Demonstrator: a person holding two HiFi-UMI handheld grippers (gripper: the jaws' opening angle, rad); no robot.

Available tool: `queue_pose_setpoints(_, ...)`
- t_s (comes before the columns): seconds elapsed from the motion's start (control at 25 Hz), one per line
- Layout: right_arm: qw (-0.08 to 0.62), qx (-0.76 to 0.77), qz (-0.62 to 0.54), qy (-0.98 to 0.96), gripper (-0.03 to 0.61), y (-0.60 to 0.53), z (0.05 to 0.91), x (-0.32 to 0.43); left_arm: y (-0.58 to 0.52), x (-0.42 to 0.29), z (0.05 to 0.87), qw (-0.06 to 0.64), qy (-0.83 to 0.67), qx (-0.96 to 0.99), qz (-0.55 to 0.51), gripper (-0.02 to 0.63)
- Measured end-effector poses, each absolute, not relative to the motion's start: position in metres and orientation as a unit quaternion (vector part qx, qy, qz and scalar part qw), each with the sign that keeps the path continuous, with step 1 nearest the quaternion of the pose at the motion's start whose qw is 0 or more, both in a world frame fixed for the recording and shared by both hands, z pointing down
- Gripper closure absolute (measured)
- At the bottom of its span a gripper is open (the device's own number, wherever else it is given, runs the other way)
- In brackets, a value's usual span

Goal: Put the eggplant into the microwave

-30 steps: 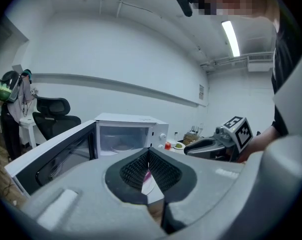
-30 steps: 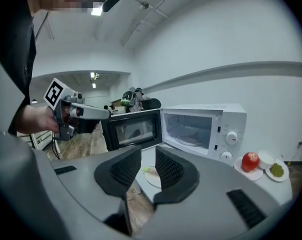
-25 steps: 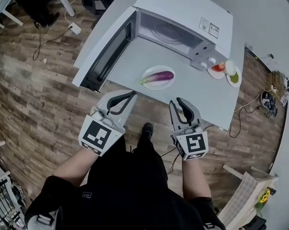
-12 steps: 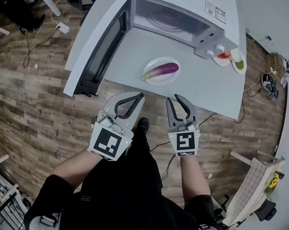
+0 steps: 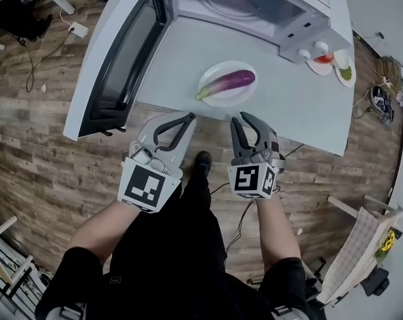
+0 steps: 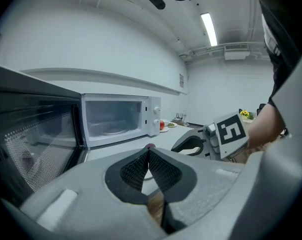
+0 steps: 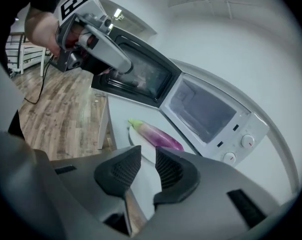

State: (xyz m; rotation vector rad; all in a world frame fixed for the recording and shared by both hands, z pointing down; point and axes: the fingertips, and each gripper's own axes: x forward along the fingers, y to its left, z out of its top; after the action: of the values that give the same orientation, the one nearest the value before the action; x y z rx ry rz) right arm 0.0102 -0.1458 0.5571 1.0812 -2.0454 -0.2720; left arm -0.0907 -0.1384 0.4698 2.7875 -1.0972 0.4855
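Note:
A purple eggplant [image 5: 229,81] with a green stem lies on a white plate [image 5: 215,97] on the grey table, in front of the white microwave [image 5: 301,20]. The microwave door [image 5: 118,59] hangs wide open to the left, and the glass turntable inside is bare. My left gripper [image 5: 189,117] hovers at the table's near edge, left of the plate, jaws shut on nothing. My right gripper [image 5: 245,120] is beside it, below the plate, open and holding nothing. The right gripper view shows the eggplant [image 7: 158,135] just beyond the open right gripper [image 7: 148,155].
Two small plates [image 5: 329,63] of food stand right of the microwave. The table's near edge [image 5: 281,139] runs just under both grippers. Wood floor with cables [image 5: 48,42] lies to the left, and a pale chair [image 5: 358,245] stands at the lower right.
Both grippers have sunk and drawn up to the table's near edge. The right gripper has rolled, so its marker cube now faces up squarely. The eggplant and plate have not moved.

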Motion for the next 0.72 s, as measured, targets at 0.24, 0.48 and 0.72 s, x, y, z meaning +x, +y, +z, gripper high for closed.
queue_pose_setpoints(0.24,0.447,0.404,-0.136,-0.787,0.474,-0.151,0.587,0.008,-0.144,-0.097,0.493,0.065,-0.357,0.916,0.17,0.604)
queue_pose_setpoints(0.48,0.481,0.39,-0.173,-0.766,0.454,-0.164,0.602,0.007,-0.153,-0.098,0.507,0.066,-0.353,0.918,0.169,0.604)
queue_pose_setpoints(0.72,0.496,0.379,-0.208,-0.753,0.451,-0.177,0.605,0.0,-0.157,-0.1,0.514,0.072,-0.354,0.918,0.166,0.604)
